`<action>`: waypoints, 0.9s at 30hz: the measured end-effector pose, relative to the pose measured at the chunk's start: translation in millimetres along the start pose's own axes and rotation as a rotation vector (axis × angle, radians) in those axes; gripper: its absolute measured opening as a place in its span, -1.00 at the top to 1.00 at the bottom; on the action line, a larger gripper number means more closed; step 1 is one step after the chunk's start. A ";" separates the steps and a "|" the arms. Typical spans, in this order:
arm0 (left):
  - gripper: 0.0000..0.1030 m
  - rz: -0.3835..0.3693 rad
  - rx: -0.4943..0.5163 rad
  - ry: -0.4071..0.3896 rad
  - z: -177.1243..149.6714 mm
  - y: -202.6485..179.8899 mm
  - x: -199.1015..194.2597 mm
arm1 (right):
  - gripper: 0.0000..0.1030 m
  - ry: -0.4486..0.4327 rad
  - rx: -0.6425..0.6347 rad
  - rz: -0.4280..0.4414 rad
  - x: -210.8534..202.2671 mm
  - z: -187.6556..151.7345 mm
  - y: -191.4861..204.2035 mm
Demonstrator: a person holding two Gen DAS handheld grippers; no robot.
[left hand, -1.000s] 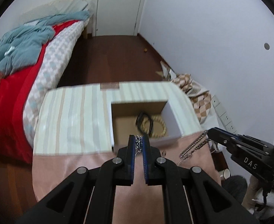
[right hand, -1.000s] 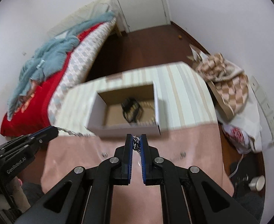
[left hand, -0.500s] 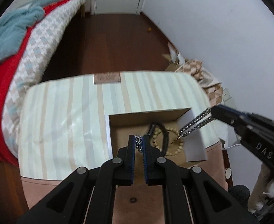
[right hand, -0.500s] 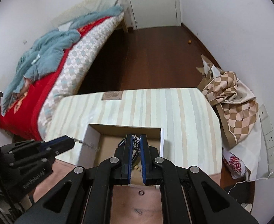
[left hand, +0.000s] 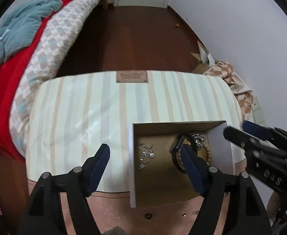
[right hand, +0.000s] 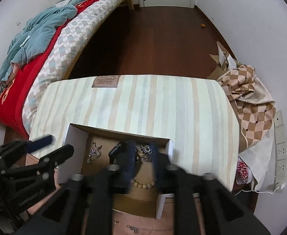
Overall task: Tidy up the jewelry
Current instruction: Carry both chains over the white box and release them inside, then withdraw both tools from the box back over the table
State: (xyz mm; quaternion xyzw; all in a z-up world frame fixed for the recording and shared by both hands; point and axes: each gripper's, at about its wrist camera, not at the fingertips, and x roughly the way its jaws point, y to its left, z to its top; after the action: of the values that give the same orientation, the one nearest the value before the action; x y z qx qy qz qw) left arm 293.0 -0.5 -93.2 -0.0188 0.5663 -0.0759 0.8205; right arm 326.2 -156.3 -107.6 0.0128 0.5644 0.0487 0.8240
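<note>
A white cardboard box (left hand: 132, 156) (right hand: 65, 143) with a brown inside sits on the striped table. A silver chain lies loose on its floor, one end at the left (left hand: 145, 154) (right hand: 93, 153) and one end at the right (left hand: 199, 139) (right hand: 146, 151). A black bracelet (left hand: 177, 146) (right hand: 117, 150) and a wooden bead bracelet (left hand: 208, 154) (right hand: 143, 185) also lie inside. My left gripper (left hand: 145, 160) is open and empty over the box's left side. My right gripper (right hand: 142, 156) is open and empty over the box; it also shows in the left wrist view (left hand: 241, 131).
The table has a striped cover (right hand: 153, 101) with a brown label (right hand: 105, 81) and a pink front part (left hand: 163, 215) with small loose pieces. A bed (left hand: 35, 39) stands at left. Bags and cloth (right hand: 247, 94) lie on the floor at right.
Both grippers have opened and let go of the silver chain, which has dropped into the box. Both moved forward over the box before that.
</note>
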 end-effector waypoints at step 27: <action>-1.00 0.219 0.005 -0.137 -70.0 13.8 -28.7 | -0.99 -0.051 0.060 -0.155 -27.9 -88.0 1.9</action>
State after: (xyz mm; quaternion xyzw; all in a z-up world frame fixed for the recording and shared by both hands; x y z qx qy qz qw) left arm 219.2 21.2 -93.2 0.0398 0.5075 0.0141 0.8606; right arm 234.1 -160.1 -113.5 -0.0049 0.5438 -0.0325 0.8386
